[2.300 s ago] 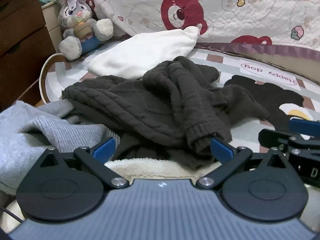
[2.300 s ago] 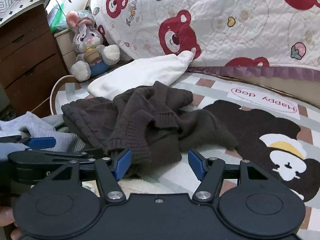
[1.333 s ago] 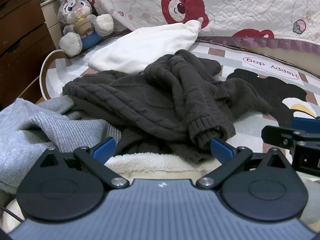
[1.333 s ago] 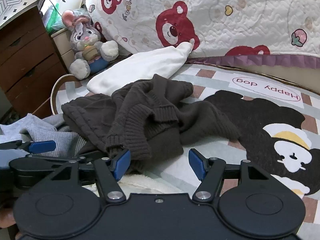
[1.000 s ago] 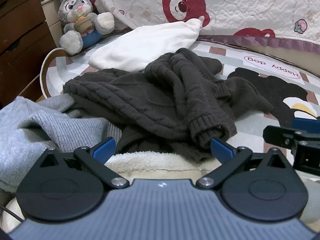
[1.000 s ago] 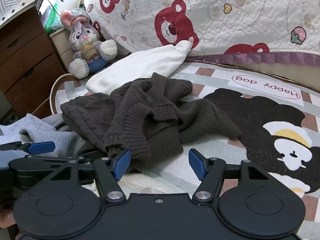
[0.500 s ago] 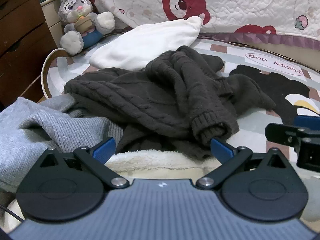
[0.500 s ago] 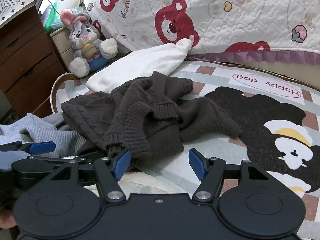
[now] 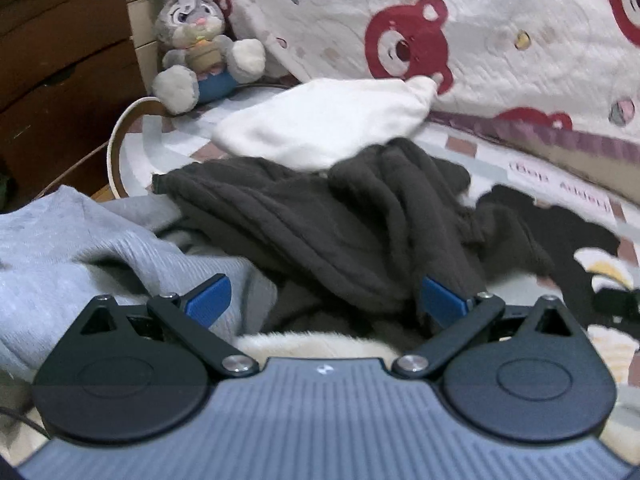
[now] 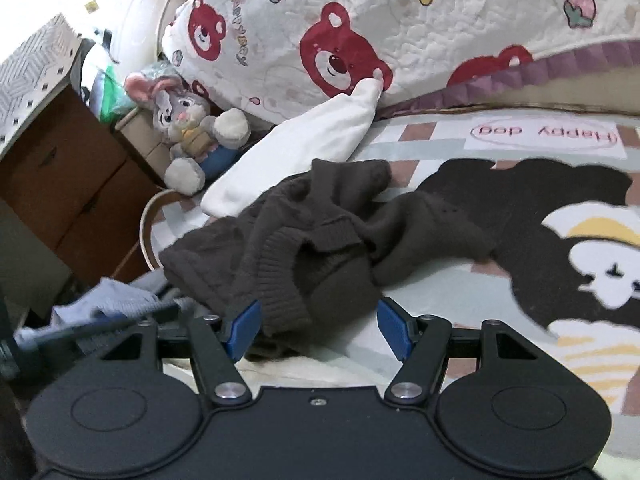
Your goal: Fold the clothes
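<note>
A dark brown knitted sweater [image 9: 344, 232] lies crumpled in a heap on the bed; the right wrist view shows the sweater [image 10: 320, 236] with a ribbed cuff hanging toward the camera. My left gripper [image 9: 326, 300] is open, its blue pads wide apart just short of the sweater's near edge. My right gripper [image 10: 320, 330] is open too, with the ribbed cuff and the dark fabric just beyond its pads. A grey ribbed garment [image 9: 80, 248] is piled to the left. A cream fleece piece [image 9: 312, 344] lies under the left gripper.
A white folded cloth [image 9: 324, 120] lies behind the sweater. A plush rabbit [image 9: 196, 44] sits at the back left beside a brown wooden dresser [image 9: 60, 60]. A quilt with red bears [image 10: 400, 28] rises behind. The printed bed sheet [image 10: 540, 208] spreads to the right.
Both views have shifted and blurred: the left gripper has swung so the scene slid right, and the right gripper has tilted and risen. The sweater lies where it was. Both grippers stay open.
</note>
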A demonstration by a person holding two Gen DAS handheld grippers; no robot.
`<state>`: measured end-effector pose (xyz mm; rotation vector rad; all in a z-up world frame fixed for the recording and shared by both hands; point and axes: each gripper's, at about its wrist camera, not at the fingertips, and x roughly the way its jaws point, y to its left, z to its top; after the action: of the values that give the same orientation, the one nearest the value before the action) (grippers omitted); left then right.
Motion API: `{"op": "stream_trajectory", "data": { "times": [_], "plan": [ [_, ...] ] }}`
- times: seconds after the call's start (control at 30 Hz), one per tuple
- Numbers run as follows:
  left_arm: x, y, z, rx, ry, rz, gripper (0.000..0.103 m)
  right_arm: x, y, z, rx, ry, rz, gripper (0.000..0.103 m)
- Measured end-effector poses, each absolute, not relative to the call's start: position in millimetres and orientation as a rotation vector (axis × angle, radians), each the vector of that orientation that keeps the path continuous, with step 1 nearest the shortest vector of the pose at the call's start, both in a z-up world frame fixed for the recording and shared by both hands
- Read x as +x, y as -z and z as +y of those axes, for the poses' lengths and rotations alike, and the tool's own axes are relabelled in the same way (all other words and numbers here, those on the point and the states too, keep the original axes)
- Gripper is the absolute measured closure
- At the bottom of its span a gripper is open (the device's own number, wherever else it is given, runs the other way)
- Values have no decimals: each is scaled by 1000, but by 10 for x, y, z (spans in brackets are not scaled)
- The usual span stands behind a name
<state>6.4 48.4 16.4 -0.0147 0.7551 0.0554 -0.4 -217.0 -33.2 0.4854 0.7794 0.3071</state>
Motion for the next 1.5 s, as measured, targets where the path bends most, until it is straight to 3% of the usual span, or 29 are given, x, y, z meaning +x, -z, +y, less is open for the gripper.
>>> {"op": "stream_trajectory", "data": {
  "times": [0.13, 0.33, 0.43, 0.63, 0.77, 1.0, 1.13, 1.2, 1.23, 1.3, 1.33, 1.37, 1.5],
  "plan": [
    [219, -169, 609, -47, -39, 795, 3, 97, 361, -2260, 531, -318, 796, 34],
    [740, -394, 585, 6, -47, 777, 22, 372, 338, -2298, 570, -333, 841, 33],
    [1051, -458, 594, 2, -71, 762, 25, 572, 313, -2224, 575, -358, 873, 33],
    [1167, -9, 783, -157, -120, 837, 32, 921, 622, -1967, 605, -374, 975, 33],
    [1088, 289, 910, -60, -187, 850, 32, 1147, 890, -2032, 679, -329, 1011, 33],
    [1234, 529, 1166, -207, -151, 886, 31, 1442, 1327, -2134, 798, -246, 1050, 33],
    [1334, 678, 1147, -194, -172, 915, 18, 1376, 1541, -2175, 887, -215, 1038, 33],
    [1354, 712, 1140, -191, -179, 902, 18, 1343, 1647, -2196, 931, -199, 1032, 33],
    [1357, 719, 1137, -191, -177, 891, 20, 1327, 1698, -2207, 952, -191, 1028, 33],
    [1344, 697, 1143, -209, -146, 856, 48, 1329, 1663, -2227, 940, -173, 994, 33],
    [1334, 684, 1155, -222, -135, 838, 71, 1338, 1641, -2233, 926, -163, 977, 33],
    [1312, 666, 1207, -257, -137, 818, 77, 1357, 1643, -2224, 913, -157, 976, 33],
    [1329, 728, 1376, -377, -127, 825, 77, 1424, 1806, -2178, 912, -157, 1027, 33]
  ]
}}
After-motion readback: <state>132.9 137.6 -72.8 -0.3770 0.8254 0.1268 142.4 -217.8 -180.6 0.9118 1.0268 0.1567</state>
